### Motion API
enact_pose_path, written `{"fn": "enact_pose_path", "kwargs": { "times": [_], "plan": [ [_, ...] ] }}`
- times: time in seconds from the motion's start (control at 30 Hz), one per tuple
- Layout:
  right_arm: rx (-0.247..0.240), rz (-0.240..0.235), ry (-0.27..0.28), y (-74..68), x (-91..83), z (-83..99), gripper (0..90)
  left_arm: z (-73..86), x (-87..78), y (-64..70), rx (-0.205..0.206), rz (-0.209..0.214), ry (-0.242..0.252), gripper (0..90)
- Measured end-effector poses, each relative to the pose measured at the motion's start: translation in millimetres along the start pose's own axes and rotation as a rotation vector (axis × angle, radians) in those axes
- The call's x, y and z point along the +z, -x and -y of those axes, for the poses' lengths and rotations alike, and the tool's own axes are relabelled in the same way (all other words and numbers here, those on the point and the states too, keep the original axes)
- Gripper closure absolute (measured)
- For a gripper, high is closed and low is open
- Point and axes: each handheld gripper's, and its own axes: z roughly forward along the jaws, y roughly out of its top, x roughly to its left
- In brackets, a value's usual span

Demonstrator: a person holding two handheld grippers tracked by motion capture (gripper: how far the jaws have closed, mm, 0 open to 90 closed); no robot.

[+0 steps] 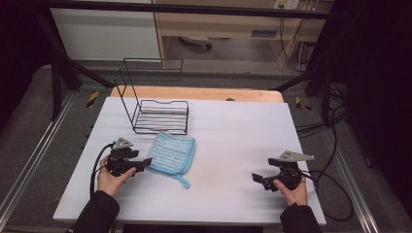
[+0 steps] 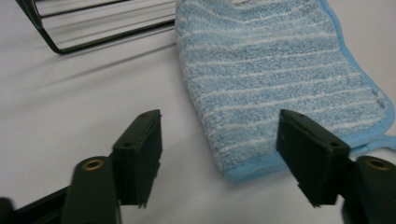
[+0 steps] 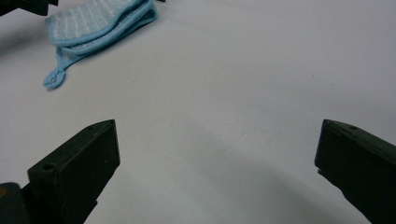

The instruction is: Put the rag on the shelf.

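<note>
The cloth (image 1: 171, 153), blue with pale stripes, lies folded on the table (image 1: 233, 136), left of centre and just near of the wire rack (image 1: 160, 115). Its hanging loop trails toward the near right. In the left gripper view the cloth's far edge is cut off by the frame, and the rack shows as a blurred corner at the far left. In the right gripper view the cloth sits at the far left, partly cropped; how many layers it has is hard to tell, perhaps two.

The left gripper (image 1: 144, 165) sits just left of the cloth, its jaws spread wide with nothing between them; in its own view one jaw stands before the cloth's near corner, but whether it touches is unclear. The right gripper (image 1: 257, 178) rests well apart at the near right, jaws also wide and empty over bare table.

The table is white and plain, with a wooden strip along its far edge. Around it runs grey floor, metal rails and a dark frame; cables trail at the right, and a light wooden cabinet stands beyond.
</note>
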Motion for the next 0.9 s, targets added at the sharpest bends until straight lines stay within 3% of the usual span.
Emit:
{"fn": "enact_pose_path", "kwargs": {
  "times": [0.1, 0.3, 0.57, 0.9],
  "plan": [
    [0.0, 0.0, -0.007, -0.2, 0.5, 0.2, 0.6, 1.7, 4.7, 2.8, 0.006, 0.01, -0.005, 46.7],
    [0.001, -0.002, -0.012, -0.7, 1.9, 0.3, 0.6, 4.0, 12.6, 6.0, 0.021, 0.037, -0.038, 58.4],
    [0.001, -0.001, -0.018, -1.0, 3.0, 0.6, 0.6, 5.6, 14.7, 7.8, -0.005, 0.049, -0.052, 67.2],
    [-0.001, 0.0, -0.022, -1.2, 3.5, 0.9, 0.6, 4.5, 15.4, 10.1, -0.004, 0.043, -0.061, 80.1]
  ]
}}
